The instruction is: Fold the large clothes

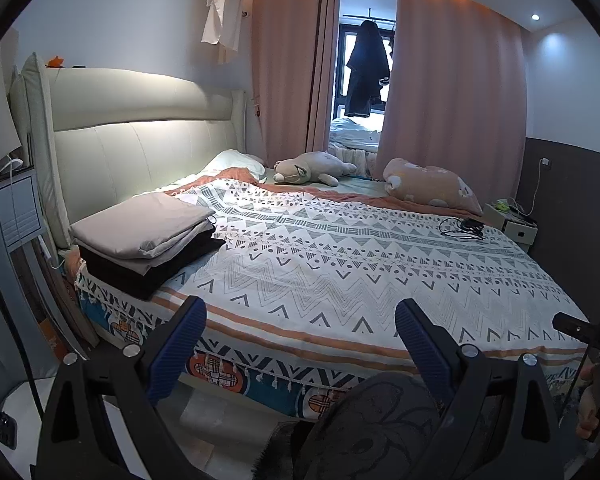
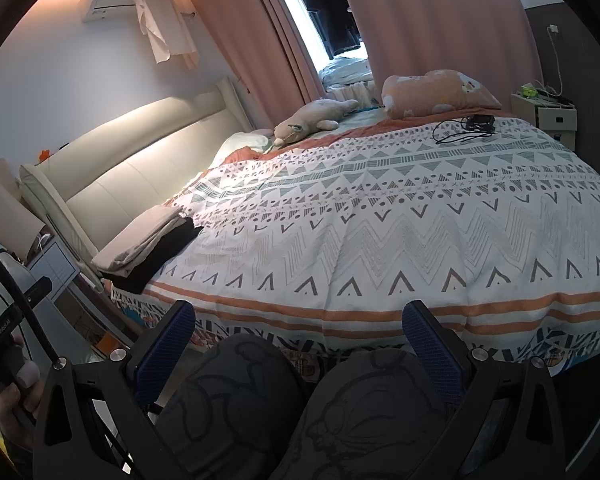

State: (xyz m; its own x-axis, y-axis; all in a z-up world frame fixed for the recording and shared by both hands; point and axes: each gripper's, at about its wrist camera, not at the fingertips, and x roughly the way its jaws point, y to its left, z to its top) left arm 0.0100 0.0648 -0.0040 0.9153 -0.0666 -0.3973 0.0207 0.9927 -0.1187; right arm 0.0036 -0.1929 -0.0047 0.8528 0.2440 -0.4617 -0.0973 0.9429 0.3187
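Left gripper (image 1: 300,340): my jaws stand wide apart with nothing between them; I see the near edge of the bedspread (image 1: 340,264) through the gap

Right gripper (image 2: 296,340): also spread wide and empty; below the gap sit the person's knees (image 2: 240,392) in dark printed fabric

Folded clothes (image 1: 144,236): a neat stack, grey pieces on top of a black one; up and left of my left jaws, on the corner of the bed beside the headboard (image 1: 140,136); in the right view the same stack (image 2: 148,244) lies far to the left of the jaws

Beyond the jaws: a plush toy (image 1: 312,168), a peach pillow (image 1: 428,184) and a black cable (image 1: 462,227) at the far side of the bed; pink curtains (image 1: 452,80) behind

Other rig: the right handle (image 1: 592,340) shows at the right edge of my left view
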